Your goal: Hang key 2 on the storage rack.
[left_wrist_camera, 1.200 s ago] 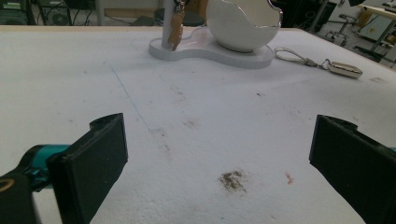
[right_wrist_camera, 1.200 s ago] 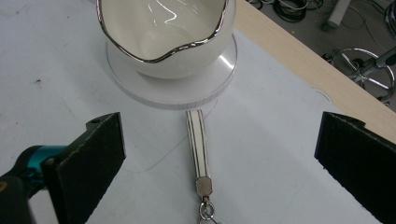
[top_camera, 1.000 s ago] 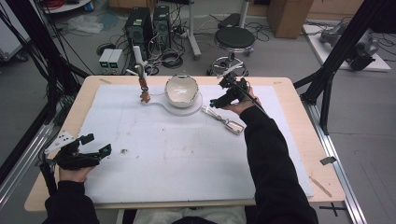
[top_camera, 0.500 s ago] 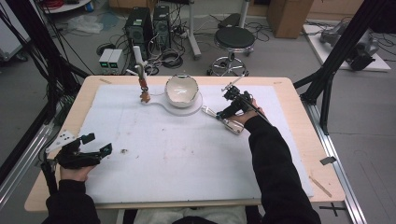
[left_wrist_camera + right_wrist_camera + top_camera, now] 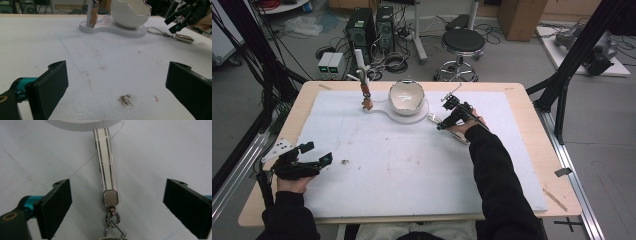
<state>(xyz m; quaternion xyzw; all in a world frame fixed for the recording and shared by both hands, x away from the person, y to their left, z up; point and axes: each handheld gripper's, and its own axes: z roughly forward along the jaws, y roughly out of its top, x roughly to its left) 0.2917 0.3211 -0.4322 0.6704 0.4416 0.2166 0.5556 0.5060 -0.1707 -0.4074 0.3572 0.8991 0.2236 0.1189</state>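
A keychain with a white striped strap [image 5: 105, 170], a metal clasp [image 5: 110, 198] and a ring lies flat on the white board, just right of the stand's base [image 5: 412, 112]. My right gripper [image 5: 116, 210] hovers low over it, open. Its jaws have just been closing a little; the strap lies between the pads, which do not touch it. In the high view the right gripper [image 5: 443, 122] points down at the keychain [image 5: 434, 119]. The left gripper [image 5: 317, 152] rests open near the table's left front edge, with nothing between its jaws.
A white egg-shaped bowl [image 5: 406, 95] sits on the stand, and a brown pendant [image 5: 367, 103] hangs from its post [image 5: 363, 80]. A dark smudge [image 5: 125, 99] marks the board ahead of the left gripper. A stool [image 5: 462, 42] and computers stand beyond the table.
The right gripper has come down and toward the person, from beside the bowl to just over the keychain, and its jaws have narrowed slightly. The left gripper has stayed put.
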